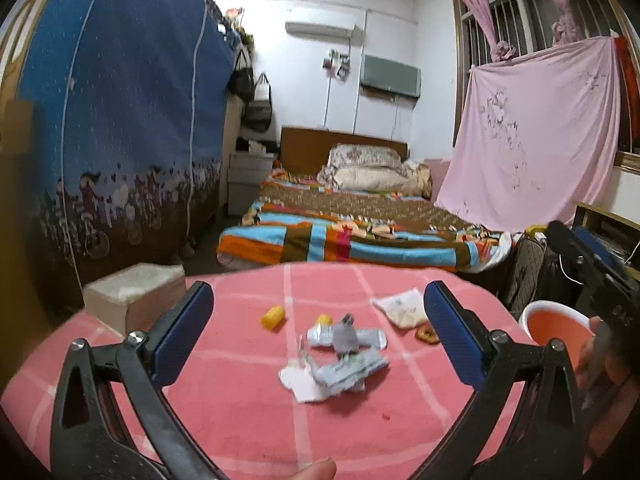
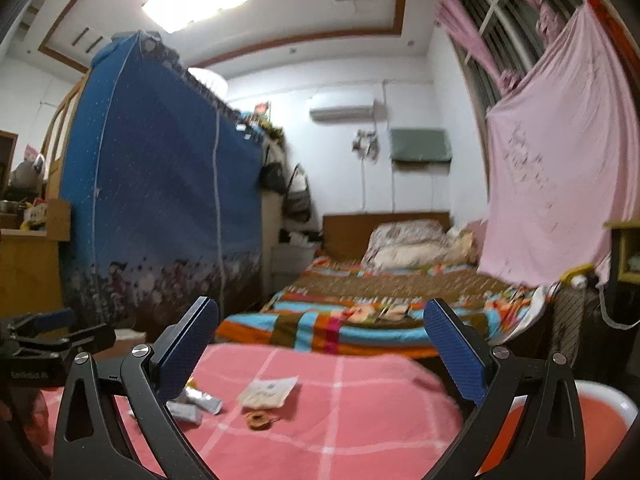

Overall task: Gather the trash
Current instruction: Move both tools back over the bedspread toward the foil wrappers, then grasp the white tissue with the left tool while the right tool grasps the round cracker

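Note:
Trash lies on a pink checked tablecloth (image 1: 248, 412). In the left wrist view, silver wrappers (image 1: 346, 354) and a white paper scrap (image 1: 298, 382) sit in the middle, with a yellow cap (image 1: 273, 317), a white packet (image 1: 402, 307) and a brown ring snack (image 1: 427, 335) farther back. My left gripper (image 1: 319, 334) hovers open above the wrappers, holding nothing. The right wrist view shows the white packet (image 2: 267, 391), the ring snack (image 2: 259, 419) and silver wrappers (image 2: 202, 400). My right gripper (image 2: 321, 350) is open and empty above the cloth.
A white-rimmed red bin (image 1: 556, 325) stands off the table's right edge, also low right in the right wrist view as the bin (image 2: 560, 426). Beyond lie a bed with a striped cover (image 1: 348, 236), a blue fabric wardrobe (image 1: 120, 120) on the left and a cardboard box (image 1: 132, 294).

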{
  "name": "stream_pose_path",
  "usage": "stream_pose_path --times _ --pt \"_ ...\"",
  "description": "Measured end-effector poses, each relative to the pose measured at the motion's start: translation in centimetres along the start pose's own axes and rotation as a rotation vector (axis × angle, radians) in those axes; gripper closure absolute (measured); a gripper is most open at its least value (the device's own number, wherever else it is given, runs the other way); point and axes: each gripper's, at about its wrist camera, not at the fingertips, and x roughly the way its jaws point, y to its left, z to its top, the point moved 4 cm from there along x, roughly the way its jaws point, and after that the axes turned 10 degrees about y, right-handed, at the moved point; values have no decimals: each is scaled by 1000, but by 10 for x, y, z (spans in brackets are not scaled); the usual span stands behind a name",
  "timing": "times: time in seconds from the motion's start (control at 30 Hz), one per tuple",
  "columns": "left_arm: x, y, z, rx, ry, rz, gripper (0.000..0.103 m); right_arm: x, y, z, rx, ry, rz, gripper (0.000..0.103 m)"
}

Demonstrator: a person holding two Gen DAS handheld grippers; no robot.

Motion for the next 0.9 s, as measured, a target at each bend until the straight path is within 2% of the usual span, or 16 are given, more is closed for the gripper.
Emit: stream_pose_path --times 0.23,0.33,0.37,0.63,0.7,0.9 --pt "23 4 -8 -40 148 -39 16 31 7 -14 -4 174 19 0" --pt "31 6 -15 -66 213 -51 25 42 9 -21 -7 246 28 1" --pt "33 8 -15 -81 228 -58 31 47 10 -24 -5 271 34 2" --pt "54 26 -25 -203 355 -91 65 81 12 -47 13 498 90 32" --pt "58 27 -28 -214 382 -95 78 90 16 -56 7 569 122 37" --pt "64 29 -31 -239 430 -133 95 105 30 -71 -44 684 172 52"
